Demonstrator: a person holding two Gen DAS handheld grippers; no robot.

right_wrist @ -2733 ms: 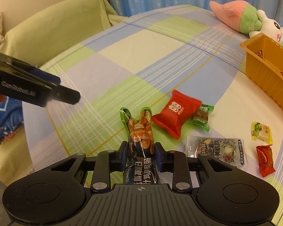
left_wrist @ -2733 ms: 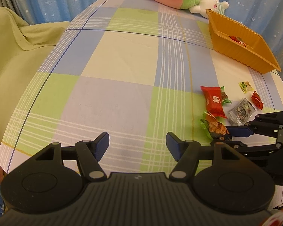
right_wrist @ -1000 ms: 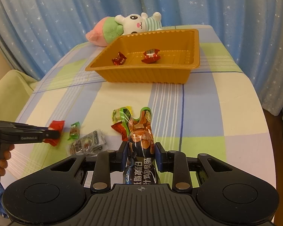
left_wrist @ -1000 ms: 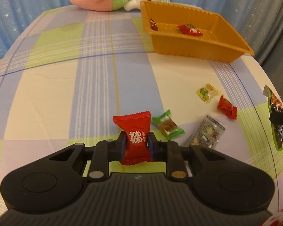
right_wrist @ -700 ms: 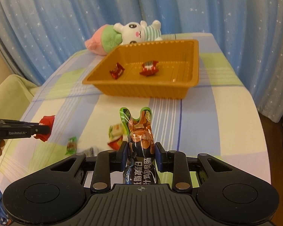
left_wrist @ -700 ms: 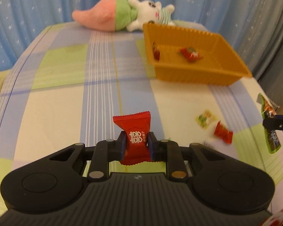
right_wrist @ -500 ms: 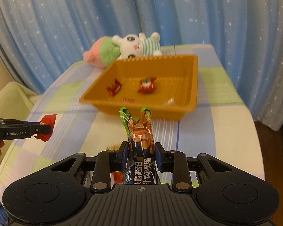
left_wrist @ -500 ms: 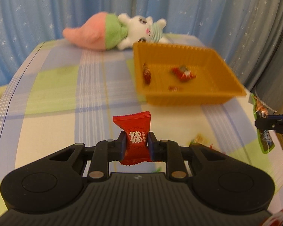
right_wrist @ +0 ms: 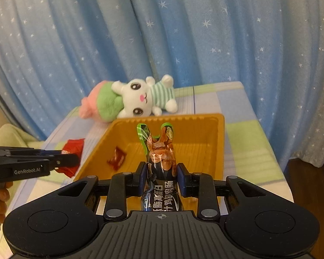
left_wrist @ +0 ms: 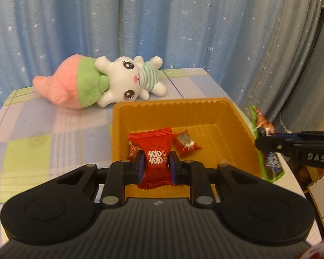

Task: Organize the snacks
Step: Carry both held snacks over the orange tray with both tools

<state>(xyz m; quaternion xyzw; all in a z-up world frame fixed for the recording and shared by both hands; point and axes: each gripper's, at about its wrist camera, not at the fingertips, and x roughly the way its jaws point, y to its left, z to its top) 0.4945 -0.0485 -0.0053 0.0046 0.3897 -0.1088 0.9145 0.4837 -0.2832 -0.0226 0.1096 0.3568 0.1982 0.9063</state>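
My left gripper [left_wrist: 155, 165] is shut on a red candy packet [left_wrist: 154, 151] and holds it above the near edge of the orange tray [left_wrist: 226, 116]. My right gripper [right_wrist: 162, 177] is shut on a long green-edged sausage snack packet [right_wrist: 159, 151] and holds it above the near end of the same tray [right_wrist: 218, 138]. Small red candies [left_wrist: 184, 142] lie on the tray floor; one shows in the right wrist view [right_wrist: 116, 158]. Each gripper shows in the other's view, the right one [left_wrist: 263, 143] at the tray's right side, the left one [right_wrist: 71, 158] at its left.
A pink, green and white plush rabbit [left_wrist: 110, 82] lies on the checked tablecloth [left_wrist: 43, 129] behind the tray. Blue star-patterned curtains [right_wrist: 162, 32] hang close behind the table. The table's edge drops off just right of the tray [right_wrist: 276, 172].
Both grippers have carried their packets forward from the loose snacks on the table to above the tray. Both stay shut on what they hold.
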